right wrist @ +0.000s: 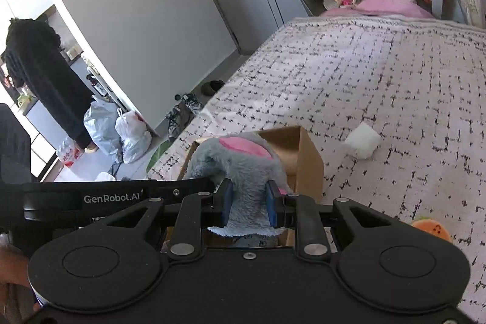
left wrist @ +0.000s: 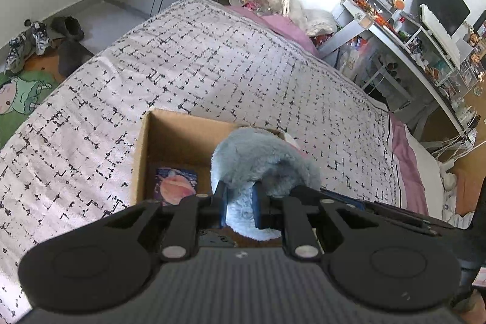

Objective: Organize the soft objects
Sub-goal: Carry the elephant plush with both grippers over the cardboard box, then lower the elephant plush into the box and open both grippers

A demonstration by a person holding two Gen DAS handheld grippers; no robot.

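Left wrist view showed the left tongs (left wrist: pixel 240 204) pinching a grey plush toy (left wrist: pixel 261 160). The blue fingers (left wrist: pixel 224 202) pressed into the fluff from both sides, with a narrow gap between them filled by the toy. The toy hung over a cardboard box (left wrist: pixel 170 135) that sat on the bed (left wrist: pixel 212 59). A small picture card (left wrist: pixel 176 185) lay at the bottom of the box. A desk (left wrist: pixel 404 32) full of little things stood far off by the wall, and shoes (left wrist: pixel 27 44) sat on the floor.

To do this step well, the toy should probably go down low into the box before either tongs let go. Both tongs should open at about the same time, so the toy drops flat and does not tip over the edge.

Right wrist view showed the right tongs (right wrist: pixel 249 205) gripping the same grey plush toy (right wrist: pixel 243 169). Its pink ear (right wrist: pixel 246 146) pointed up. The blue fingers (right wrist: pixel 270 204) squeezed the soft fur, so these tongs were also closed on the toy and not open wide. The cardboard box (right wrist: pixel 306 163) was just behind and under the toy. A white soft block (right wrist: pixel 363 140) lay on the bed (right wrist: pixel 379 75), apart from the box. An orange plush toy (right wrist: pixel 431 228) peeked out near the right tongs. These two likely still needed to go in.
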